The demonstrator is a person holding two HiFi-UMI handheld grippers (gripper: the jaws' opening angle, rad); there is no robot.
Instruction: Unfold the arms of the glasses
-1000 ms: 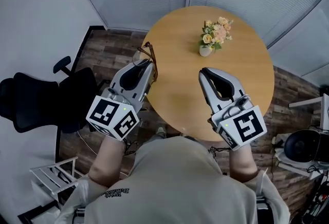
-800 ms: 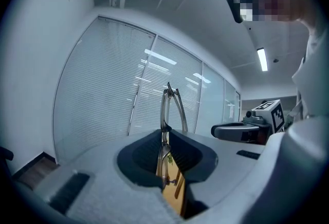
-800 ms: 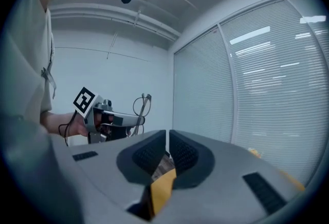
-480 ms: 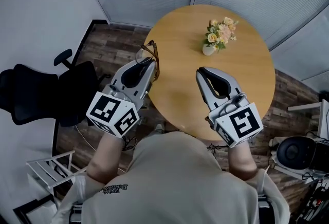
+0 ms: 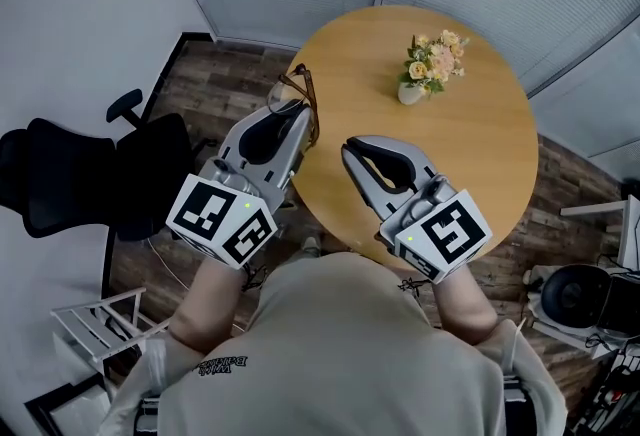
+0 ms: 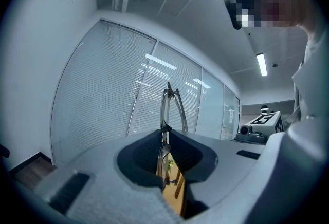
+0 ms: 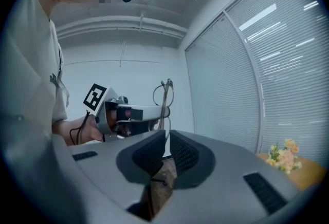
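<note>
Brown thin-rimmed folded glasses (image 5: pixel 300 90): clamping in left hand-held gripper (image 5: pixel 293 122), holding upright at round wooden worktop (image 5: pixel 470 134) edge for arm access; aiming empty right hand-held gripper (image 5: pixel 351 150), jaws together, towards them.

No word or number is legible. The beige shirt (image 5: pixel 340 354) carries a short line of dark print (image 5: pixel 222 364), upside down and too small to read. The two white cubes (image 5: pixel 222 221) (image 5: pixel 445 236) show only black square marker patterns.
</note>
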